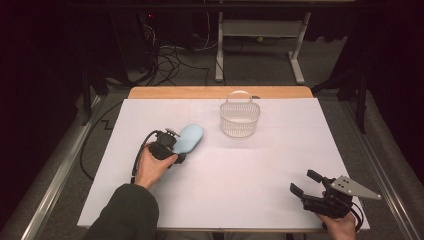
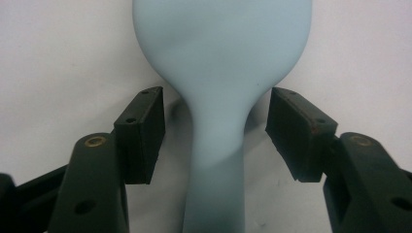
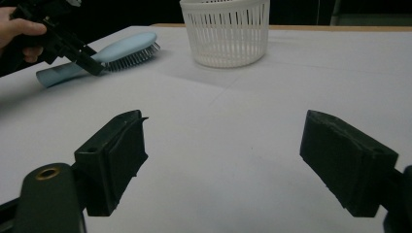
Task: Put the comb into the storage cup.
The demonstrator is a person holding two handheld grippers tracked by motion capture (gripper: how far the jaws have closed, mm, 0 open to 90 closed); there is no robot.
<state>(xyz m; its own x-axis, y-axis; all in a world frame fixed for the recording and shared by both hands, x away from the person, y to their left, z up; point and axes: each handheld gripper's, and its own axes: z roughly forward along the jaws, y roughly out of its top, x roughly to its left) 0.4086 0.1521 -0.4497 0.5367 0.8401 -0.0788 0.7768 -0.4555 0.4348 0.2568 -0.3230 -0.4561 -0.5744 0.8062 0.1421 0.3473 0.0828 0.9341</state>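
Blue hairbrush (image 2: pixel 221 73) neck between the left gripper's (image 2: pixel 216 131) spread jaws, untouched on either side.

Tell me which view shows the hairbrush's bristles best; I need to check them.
The right gripper view: the hairbrush lies side-on, bristles down. The left gripper view shows its smooth back and handle; the high view, its back from above.

One light-blue hairbrush (image 1: pixel 189 138) on white table (image 1: pixel 260 170). One white slatted basket (image 1: pixel 240 119), single hoop handle, upright. Two handheld grippers: left gripper (image 1: pixel 181 156), right gripper (image 1: pixel 303 182). Two black jaws on each, four in all. Two hands, one per gripper. One dark sleeve (image 1: pixel 125 212).
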